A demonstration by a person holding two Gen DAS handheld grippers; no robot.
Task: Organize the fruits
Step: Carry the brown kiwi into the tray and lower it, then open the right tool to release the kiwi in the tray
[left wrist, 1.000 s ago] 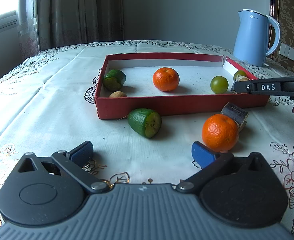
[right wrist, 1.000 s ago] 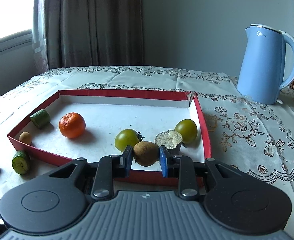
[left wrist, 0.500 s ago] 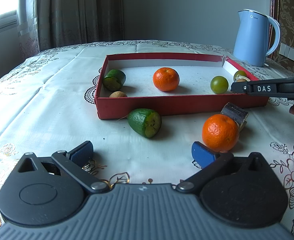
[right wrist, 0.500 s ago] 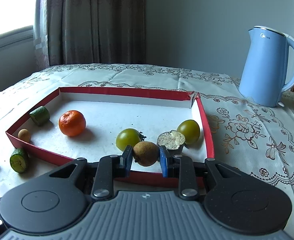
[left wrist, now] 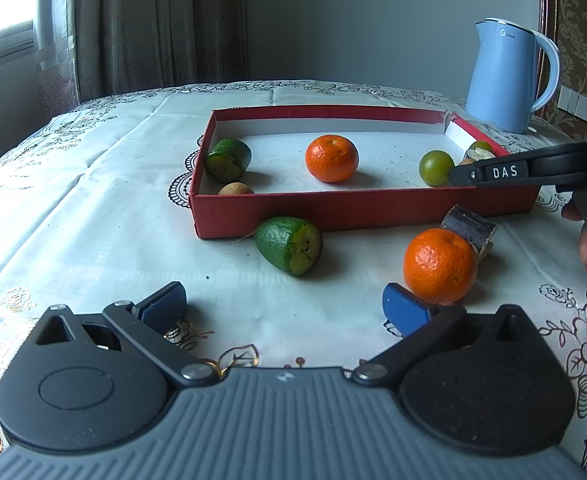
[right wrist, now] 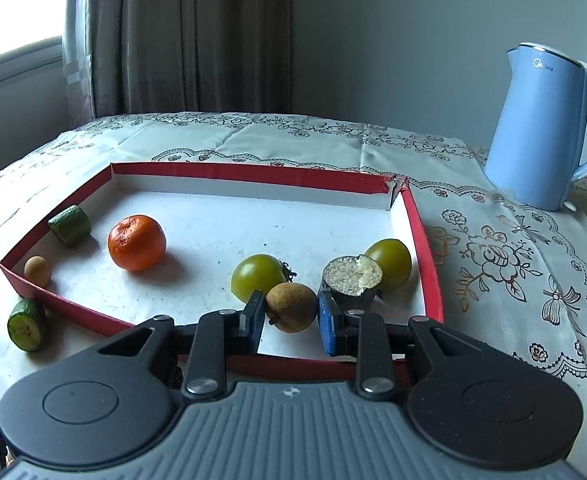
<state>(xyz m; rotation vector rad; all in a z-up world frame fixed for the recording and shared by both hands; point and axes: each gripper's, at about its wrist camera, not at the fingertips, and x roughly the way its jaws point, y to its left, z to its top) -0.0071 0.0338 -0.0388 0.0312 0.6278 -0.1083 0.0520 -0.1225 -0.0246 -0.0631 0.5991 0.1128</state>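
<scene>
Right tongs (right wrist: 290,316) pinching small brown fruit (right wrist: 291,307), lower centre of frame, over near edge of red tray (right wrist: 427,256). Left tongs (left wrist: 283,304) spread wide above bench (left wrist: 93,208); orange (left wrist: 439,266) beside right pad.

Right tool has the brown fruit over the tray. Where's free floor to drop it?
Free: the tray floor between the orange and the green tomato, plus the whole back strip. Crowded: the right corner, where the cut dark stalk piece and second green tomato sit.

Blue kettle (right wrist: 541,128) on embroidered tablecloth (right wrist: 493,248), brown curtain (right wrist: 197,36), window (left wrist: 1,36)
</scene>
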